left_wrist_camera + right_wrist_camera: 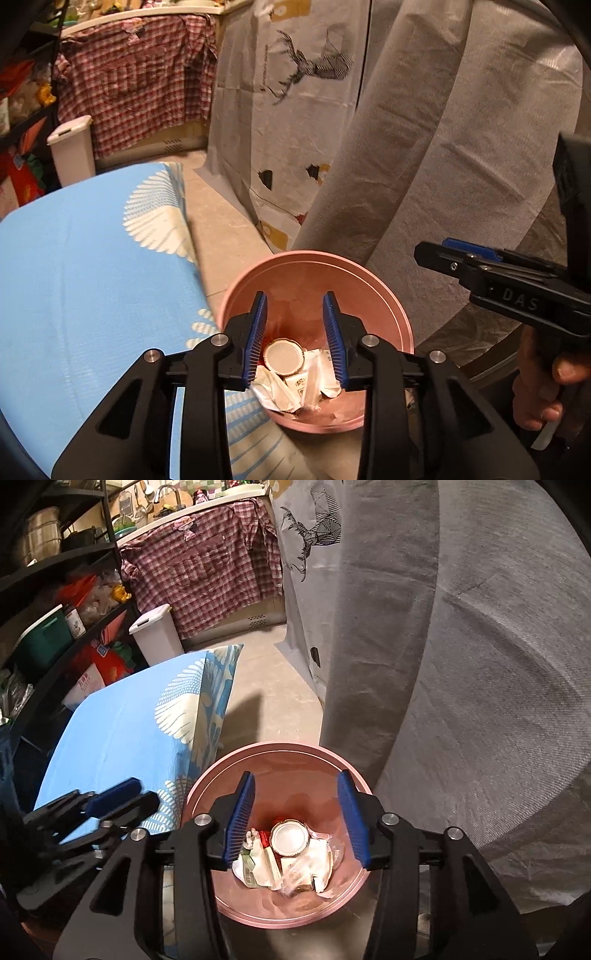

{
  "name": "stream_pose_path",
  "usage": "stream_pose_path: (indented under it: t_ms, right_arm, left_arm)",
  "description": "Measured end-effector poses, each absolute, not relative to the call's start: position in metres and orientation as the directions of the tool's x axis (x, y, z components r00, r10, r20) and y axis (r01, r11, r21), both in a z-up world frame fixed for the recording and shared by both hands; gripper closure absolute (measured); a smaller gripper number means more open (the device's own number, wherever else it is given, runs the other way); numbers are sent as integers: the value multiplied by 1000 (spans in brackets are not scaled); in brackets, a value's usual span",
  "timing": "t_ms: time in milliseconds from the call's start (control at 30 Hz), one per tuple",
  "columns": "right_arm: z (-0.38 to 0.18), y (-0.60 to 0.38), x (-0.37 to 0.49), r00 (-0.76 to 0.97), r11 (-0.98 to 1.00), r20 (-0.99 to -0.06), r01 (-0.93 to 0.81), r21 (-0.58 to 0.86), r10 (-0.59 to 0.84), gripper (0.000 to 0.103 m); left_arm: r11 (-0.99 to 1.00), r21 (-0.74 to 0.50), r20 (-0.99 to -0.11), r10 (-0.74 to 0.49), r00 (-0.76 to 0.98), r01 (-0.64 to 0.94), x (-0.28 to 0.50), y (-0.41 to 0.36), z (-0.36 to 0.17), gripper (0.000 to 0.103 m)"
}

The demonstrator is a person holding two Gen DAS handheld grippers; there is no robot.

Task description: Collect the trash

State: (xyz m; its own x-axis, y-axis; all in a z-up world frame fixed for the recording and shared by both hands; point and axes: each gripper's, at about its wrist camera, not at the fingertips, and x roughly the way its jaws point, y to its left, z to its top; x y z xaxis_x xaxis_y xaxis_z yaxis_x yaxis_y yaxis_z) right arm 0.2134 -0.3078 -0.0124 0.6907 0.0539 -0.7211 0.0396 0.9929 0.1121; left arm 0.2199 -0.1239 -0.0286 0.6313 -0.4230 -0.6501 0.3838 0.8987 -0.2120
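left gripper (294,334) fingers released, empty | right gripper (296,814) same | both poised over pink bin (207,786) beside counter (122,738) edge, so trash (291,864) drops inside

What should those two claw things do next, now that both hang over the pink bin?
Probably lift both away and go back for more rubbish. The left gripper and right gripper stand open with nothing between their pads, and the jar lid and crumpled wrappers already lie inside the pink bin.
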Motion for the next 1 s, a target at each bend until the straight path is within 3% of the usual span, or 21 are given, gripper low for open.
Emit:
stream_pose_path:
  t_ms: [67, 333, 600, 800, 1000]
  right_arm:
    - [-8, -308, 206, 703, 992, -709, 41, 118, 55, 54]
    - [24, -301, 152, 792, 991, -608, 25, 131, 60, 43]
    - [52, -290, 92, 855, 995, -516, 2, 100, 51, 28]
    - [56, -284, 58, 870, 997, -490, -15, 74, 50, 19]
    - [53, -281, 29, 869, 999, -493, -11, 53, 36, 8]
  left_arm:
    - [906, -207, -639, -410, 651, 368, 212, -114, -22, 62]
    - [929, -173, -605, -363, 709, 328, 167, -94, 2, 49]
    - [951, -178, -553, -310, 774, 254, 118, -78, 25, 45]
    - [962, -192, -532, -266, 804, 192, 85, -68, 32, 41]
    - [978, -166, -527, -197, 827, 127, 52, -57, 38, 28]
